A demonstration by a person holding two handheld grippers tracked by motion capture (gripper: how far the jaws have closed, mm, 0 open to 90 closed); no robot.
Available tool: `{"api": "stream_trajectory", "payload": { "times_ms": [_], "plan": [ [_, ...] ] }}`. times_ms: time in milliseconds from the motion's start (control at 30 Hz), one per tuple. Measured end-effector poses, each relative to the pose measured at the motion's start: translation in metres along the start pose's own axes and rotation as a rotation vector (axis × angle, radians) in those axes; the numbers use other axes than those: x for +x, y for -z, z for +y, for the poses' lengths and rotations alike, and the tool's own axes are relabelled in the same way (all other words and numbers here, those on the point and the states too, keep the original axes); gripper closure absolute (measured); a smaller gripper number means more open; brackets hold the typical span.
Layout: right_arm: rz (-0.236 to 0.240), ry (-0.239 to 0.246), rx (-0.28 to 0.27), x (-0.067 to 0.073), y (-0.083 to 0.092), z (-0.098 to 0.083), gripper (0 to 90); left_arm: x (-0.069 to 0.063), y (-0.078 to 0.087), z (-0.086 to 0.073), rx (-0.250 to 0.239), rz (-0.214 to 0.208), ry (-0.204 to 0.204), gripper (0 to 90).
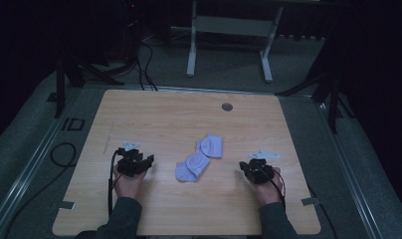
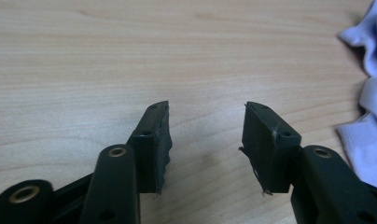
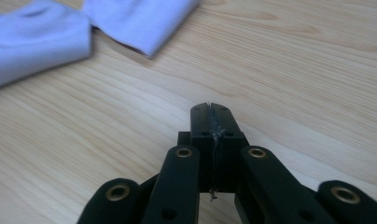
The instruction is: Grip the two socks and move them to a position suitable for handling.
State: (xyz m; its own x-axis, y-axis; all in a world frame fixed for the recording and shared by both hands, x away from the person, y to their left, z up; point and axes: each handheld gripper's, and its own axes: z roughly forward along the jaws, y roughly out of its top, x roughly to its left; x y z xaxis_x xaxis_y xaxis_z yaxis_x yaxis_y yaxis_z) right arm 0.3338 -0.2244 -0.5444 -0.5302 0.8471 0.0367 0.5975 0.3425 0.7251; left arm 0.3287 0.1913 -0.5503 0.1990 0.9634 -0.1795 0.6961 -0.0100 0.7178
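Two pale lilac socks lie on the wooden table (image 1: 154, 114), one (image 1: 210, 145) farther back and one (image 1: 191, 167) nearer. My left gripper (image 1: 145, 162) rests at the table's left, held in a hand. Its jaws stand open over bare wood (image 2: 206, 126) with nothing between them, and a lilac sock (image 2: 371, 116) lies at the right edge of that view. My right gripper (image 1: 245, 167) sits to the right of the socks with its jaws pressed together on nothing (image 3: 212, 108). Both socks, one (image 3: 35, 39) at the left and one (image 3: 142, 18) beside it, lie beyond it at the upper left.
A round grommet hole (image 1: 227, 106) sits near the table's far edge. Cables (image 1: 109, 184) trail from the grippers over the front edge. A white desk frame (image 1: 229, 30) and dark stands rise on the floor behind the table.
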Motion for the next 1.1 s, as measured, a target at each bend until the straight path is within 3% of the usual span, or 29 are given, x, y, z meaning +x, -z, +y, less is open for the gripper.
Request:
{"api": "stream_trajectory", "payload": {
  "times_ms": [167, 267, 567, 800, 1100],
  "plan": [
    [0.027, 0.039, 0.007, 0.015, -0.004, 0.007, 89.8, 0.000, 0.004, 0.000, -0.027, 0.010, -0.002, 53.8],
    [0.055, 0.083, 0.010, 0.031, -0.007, 0.015, 89.7, -0.002, 0.004, 0.000, -0.021, 0.012, -0.023, 54.0],
    [0.113, 0.134, 0.035, 0.057, -0.025, 0.027, 89.7, -0.006, 0.004, 0.000, -0.016, 0.019, -0.049, 55.1],
    [0.149, 0.199, 0.046, 0.086, -0.032, 0.046, 88.8, -0.009, 0.003, 0.000, -0.011, 0.012, -0.068, 55.1],
    [0.160, 0.206, 0.075, 0.103, -0.047, 0.053, 88.8, -0.013, 0.004, 0.000, -0.009, -0.001, -0.082, 55.1]
  ]
}}
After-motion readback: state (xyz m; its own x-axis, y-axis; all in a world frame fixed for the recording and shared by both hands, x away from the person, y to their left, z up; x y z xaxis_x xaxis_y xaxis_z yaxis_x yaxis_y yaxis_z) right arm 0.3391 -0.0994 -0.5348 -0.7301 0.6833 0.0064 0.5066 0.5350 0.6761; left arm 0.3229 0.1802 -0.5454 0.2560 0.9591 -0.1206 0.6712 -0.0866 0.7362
